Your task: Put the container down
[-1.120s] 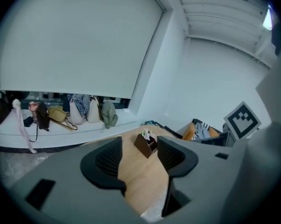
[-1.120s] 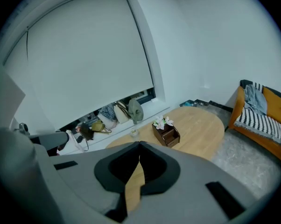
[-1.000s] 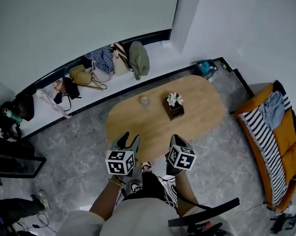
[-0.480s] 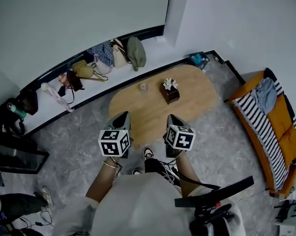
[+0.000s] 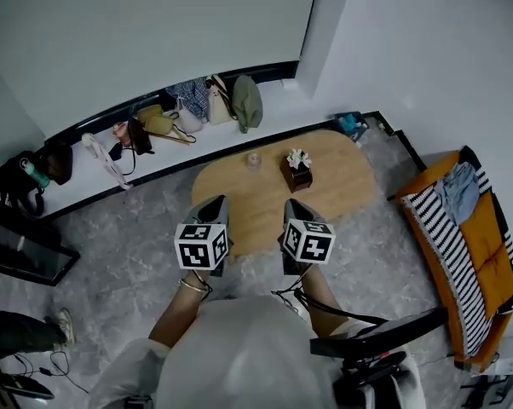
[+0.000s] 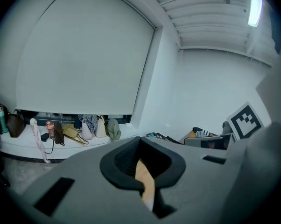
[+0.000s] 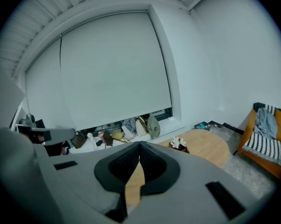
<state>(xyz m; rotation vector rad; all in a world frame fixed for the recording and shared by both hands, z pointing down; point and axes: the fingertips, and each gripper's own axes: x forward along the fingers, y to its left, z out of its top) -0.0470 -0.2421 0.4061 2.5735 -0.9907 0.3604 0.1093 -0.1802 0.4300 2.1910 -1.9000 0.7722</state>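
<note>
Small pale item on table too small to identify; bystander's leg cut off at left edge

Below me, grey marbled floor surrounds an oval wooden desk; an orange sofa stands right, bags line the white ledge ahead.

Smooth wooden table, glossy marbled stone floor, matt white wall

Flower box on table — cup left
</note>
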